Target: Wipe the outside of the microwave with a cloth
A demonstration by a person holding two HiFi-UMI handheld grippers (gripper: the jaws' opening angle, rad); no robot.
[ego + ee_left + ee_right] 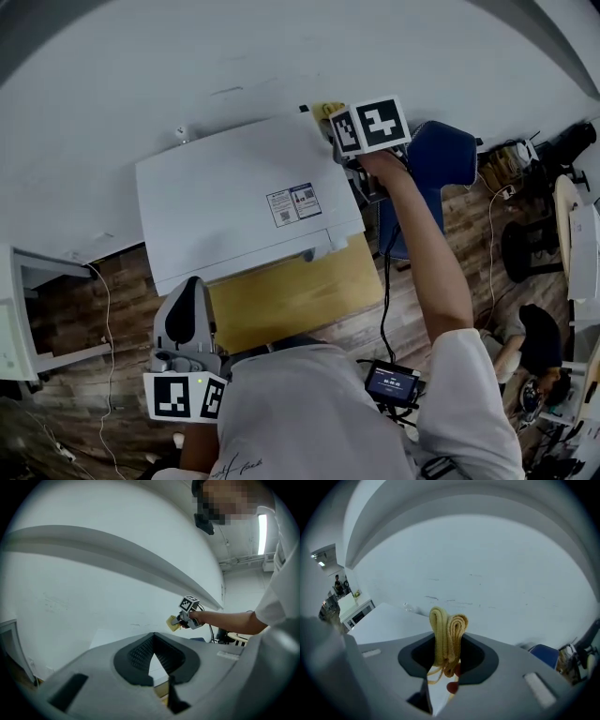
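We are wearing a white short-sleeved T-shirt (pixel 319 412) with small dark script. Our left gripper (pixel 152 660) and right gripper (pixel 446 656) are showing grey shells, black ribbed pads and black-and-white marker cubes (pixel 370 125); a black cable (pixel 385 291) is hanging from the right one.

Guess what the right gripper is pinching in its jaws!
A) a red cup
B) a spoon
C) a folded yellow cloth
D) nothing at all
C: the right gripper view shows the right gripper with its jaws shut on a folded yellow cloth, which sticks up between them.
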